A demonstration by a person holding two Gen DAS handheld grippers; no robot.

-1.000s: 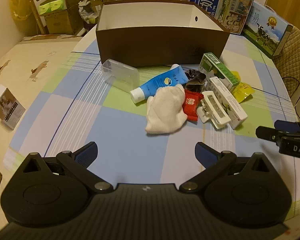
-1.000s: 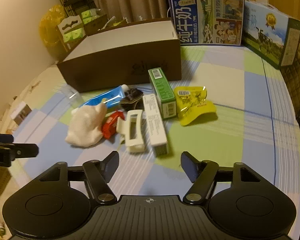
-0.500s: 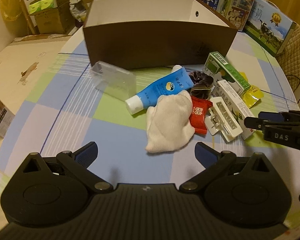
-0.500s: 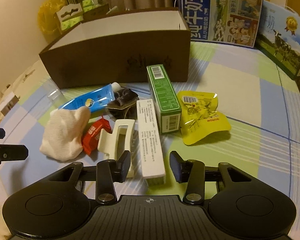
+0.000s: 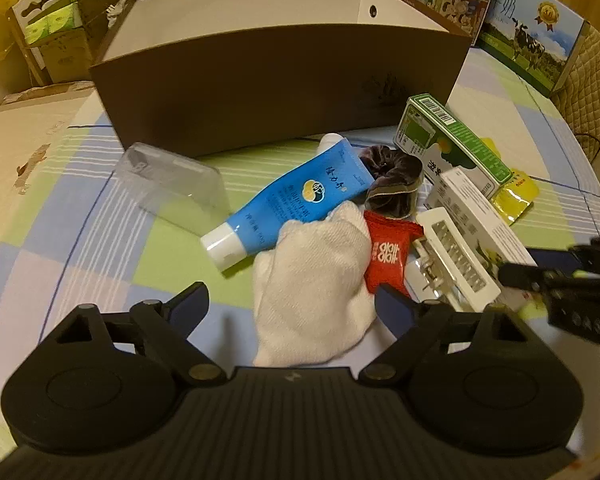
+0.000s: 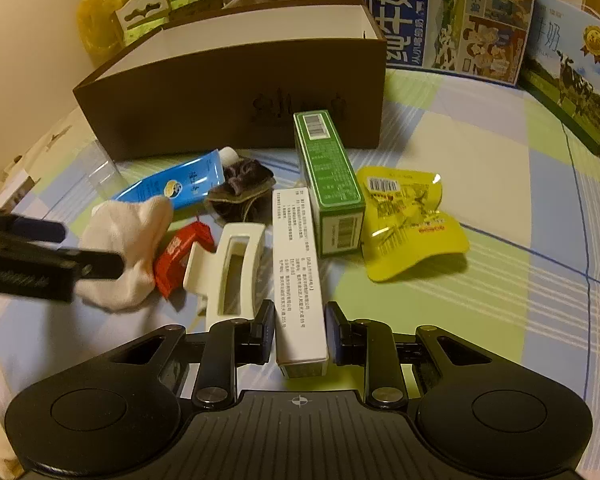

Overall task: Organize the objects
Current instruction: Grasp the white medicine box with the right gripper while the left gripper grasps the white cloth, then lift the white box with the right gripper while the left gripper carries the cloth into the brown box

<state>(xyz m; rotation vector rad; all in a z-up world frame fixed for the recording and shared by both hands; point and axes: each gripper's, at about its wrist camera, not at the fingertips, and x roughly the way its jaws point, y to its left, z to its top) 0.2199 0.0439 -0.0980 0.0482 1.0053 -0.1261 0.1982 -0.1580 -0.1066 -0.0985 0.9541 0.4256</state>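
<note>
Both grippers have pushed in toward the pile since a moment ago, and the right gripper [image 6: 300, 330] now straddles the near end of the long white box [image 6: 298, 276], its pads close on either side, narrowed but whether they touch I cannot tell. Spread wide, the left gripper [image 5: 290, 304] has the white sock [image 5: 314, 280] between its fingertips, ungripped. Beyond both stands the brown box [image 5: 276, 88].

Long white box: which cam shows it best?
Right wrist view: the long white box lies full length, its near end between the right gripper jaws. In the left wrist view the box sits at the edge, partly hidden by the white clip.
</note>
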